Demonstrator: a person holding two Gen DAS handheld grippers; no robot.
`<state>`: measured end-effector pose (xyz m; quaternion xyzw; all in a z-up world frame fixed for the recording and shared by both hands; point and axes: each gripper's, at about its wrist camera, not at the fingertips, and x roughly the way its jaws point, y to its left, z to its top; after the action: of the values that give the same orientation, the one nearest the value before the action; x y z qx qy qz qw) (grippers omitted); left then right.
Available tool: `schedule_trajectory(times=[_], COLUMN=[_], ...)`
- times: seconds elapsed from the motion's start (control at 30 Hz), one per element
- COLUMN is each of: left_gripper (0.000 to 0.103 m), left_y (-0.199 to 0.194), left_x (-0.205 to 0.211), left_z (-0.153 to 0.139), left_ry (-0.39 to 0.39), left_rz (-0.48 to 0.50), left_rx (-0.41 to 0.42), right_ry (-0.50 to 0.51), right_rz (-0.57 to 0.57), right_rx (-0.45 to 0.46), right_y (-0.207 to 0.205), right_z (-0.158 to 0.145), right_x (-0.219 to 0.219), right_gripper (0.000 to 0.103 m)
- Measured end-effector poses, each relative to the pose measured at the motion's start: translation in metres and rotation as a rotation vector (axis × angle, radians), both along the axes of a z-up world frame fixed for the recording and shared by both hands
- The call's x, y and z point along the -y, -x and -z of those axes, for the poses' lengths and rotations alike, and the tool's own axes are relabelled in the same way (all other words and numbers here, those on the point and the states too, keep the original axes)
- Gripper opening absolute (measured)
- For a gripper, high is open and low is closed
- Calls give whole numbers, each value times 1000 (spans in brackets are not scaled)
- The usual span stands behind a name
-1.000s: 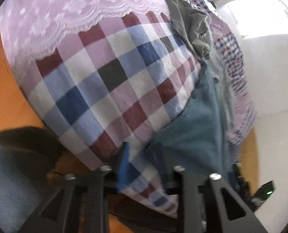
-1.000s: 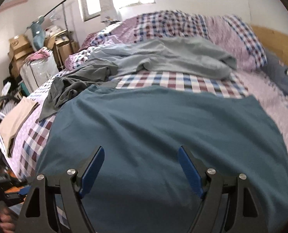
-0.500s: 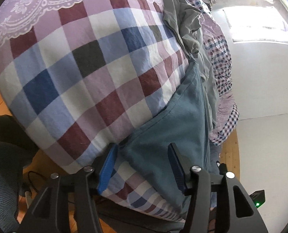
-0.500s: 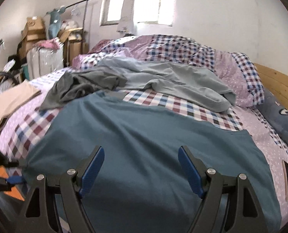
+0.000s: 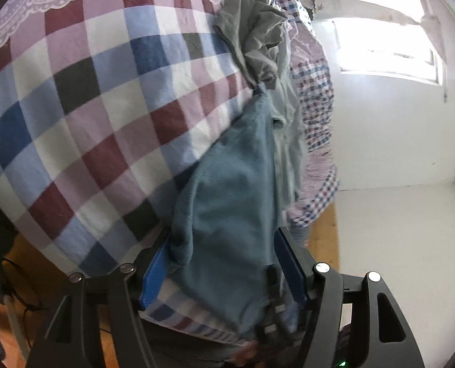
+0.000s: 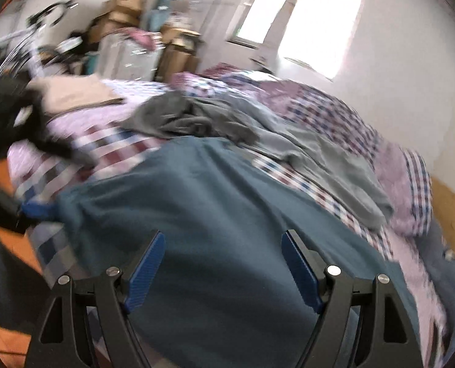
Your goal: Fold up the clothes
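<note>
Bedroom with white walls, a bright window (image 6: 316, 21) and a bed under a checked bedspread (image 5: 89, 107) of red, blue, white and grey squares with a lilac lace border at the top. Teal garment (image 6: 221, 214) lies spread flat across the near part of the bed; one edge hangs over the bed's side in the left wrist view. Beyond it a crumpled grey garment (image 6: 196, 116) and a lighter grey one (image 6: 334, 159) lie on the spread, with a beige folded cloth (image 6: 74, 92) at the far left corner.

Left gripper (image 5: 224, 263): jaws have just been opening and now stand apart, with the hanging teal edge bunched between the blue pads; whether the pads touch the fabric is hard to tell, and no clamping is visible. Right gripper (image 6: 224, 263): jaws wide apart over the teal garment, nothing between them; this view is motion-blurred.

Cardboard boxes (image 6: 120, 9) and clutter are stacked against the far wall, with a bicycle (image 6: 28, 36) at left. No brand, label or writing is legible in either view.
</note>
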<state>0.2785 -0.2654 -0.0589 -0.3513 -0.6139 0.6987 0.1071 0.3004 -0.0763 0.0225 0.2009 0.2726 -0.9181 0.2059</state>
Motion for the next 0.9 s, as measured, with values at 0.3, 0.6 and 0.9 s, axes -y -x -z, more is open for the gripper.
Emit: schedule_trajectory(times=[0.3,0.6,0.9], left_gripper=[69,69,69], left_y=[-9,-22,-19], left_x=[6,19,21], left_z=[-3,-5,-1], left_ry=[-23,-79,-104], left_rz=[6,-8,-8], left_rx=[19,-16,-15], right_ry=[-162,-235,-273], right_rz=[-255,-317,-364], right_rx=[-72,-94,-57], right_y=[-46,-48,-50], right_z=[32,52,68], right_x=[55,76,84], right_gripper=[81,49,43])
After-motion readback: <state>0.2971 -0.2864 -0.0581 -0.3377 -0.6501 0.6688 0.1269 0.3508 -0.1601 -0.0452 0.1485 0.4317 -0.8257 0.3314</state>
